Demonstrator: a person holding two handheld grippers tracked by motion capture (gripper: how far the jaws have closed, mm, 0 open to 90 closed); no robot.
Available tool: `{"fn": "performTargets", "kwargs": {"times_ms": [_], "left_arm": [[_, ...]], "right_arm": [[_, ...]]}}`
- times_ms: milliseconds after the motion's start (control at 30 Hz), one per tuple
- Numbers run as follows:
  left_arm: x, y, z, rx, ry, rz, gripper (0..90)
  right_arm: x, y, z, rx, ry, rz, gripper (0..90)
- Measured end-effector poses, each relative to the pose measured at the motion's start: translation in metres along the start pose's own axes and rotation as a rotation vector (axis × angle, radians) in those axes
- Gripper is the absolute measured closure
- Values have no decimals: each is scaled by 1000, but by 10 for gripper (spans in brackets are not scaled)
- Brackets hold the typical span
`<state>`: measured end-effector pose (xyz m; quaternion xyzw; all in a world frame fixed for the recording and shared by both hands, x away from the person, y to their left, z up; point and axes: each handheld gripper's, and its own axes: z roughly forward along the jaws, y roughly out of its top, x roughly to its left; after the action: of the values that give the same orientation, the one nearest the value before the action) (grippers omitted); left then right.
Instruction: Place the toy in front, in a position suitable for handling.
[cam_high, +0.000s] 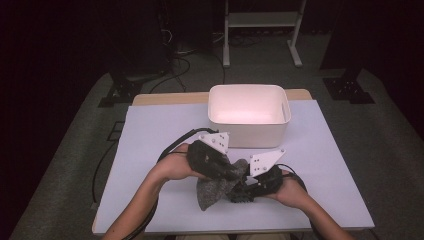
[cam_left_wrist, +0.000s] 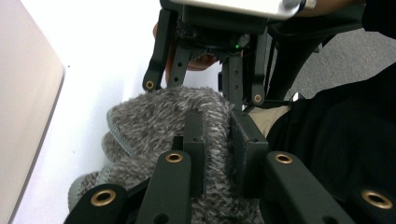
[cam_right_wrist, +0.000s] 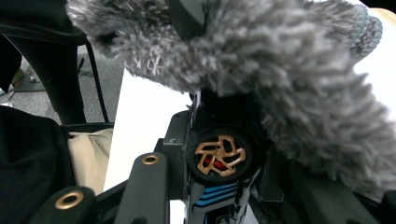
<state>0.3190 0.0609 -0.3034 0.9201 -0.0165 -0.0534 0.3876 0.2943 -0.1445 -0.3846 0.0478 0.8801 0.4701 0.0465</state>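
High view: a grey fuzzy sock (cam_high: 216, 190) lies on the table (cam_high: 150, 150), at 6 o'clock from the white bin (cam_high: 248, 115), between both grippers. Left gripper view: left gripper (cam_left_wrist: 219, 154) clenched on the sock (cam_left_wrist: 154, 121). Right gripper view: the sock (cam_right_wrist: 289, 79) covers the right gripper; grip state unclear.

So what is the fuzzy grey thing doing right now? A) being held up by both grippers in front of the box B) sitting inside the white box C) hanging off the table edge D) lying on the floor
A: the fuzzy grey cloth sits between the left gripper and the right gripper, in front of the white box, whose inside looks empty; the left gripper view shows its jaws pinching a fold of it.
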Motion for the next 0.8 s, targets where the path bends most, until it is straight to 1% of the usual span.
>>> {"fn": "performTargets", "kwargs": {"times_ms": [67,167,267,367,467,567,667,767,800], "left_arm": [[1,-4,-2,-8,6,-8,776],[2,-12,-8,-24,14,-25,775],[2,-21,-13,-18,31,-45,772],[3,-32,-13,-7,42,-68,772],[6,-42,-11,-13,41,-97,768],[9,-50,-8,-24,28,-118,768],[9,-55,-8,-57,16,-130,770],[9,-57,-10,-77,4,-139,779],[8,-57,-11,-79,1,-136,780]], "right_arm": [[-1,-1,-1,-4,5,6,622],[-2,0,-2,6,8,10,621],[-2,0,-3,9,8,10,620],[-3,-1,-5,10,5,14,620],[-4,-3,-8,8,4,17,620],[-5,-4,-10,8,4,26,619],[-5,-3,-10,14,9,31,620],[-5,0,-8,24,9,28,623],[-5,2,-7,31,12,24,624]]}}
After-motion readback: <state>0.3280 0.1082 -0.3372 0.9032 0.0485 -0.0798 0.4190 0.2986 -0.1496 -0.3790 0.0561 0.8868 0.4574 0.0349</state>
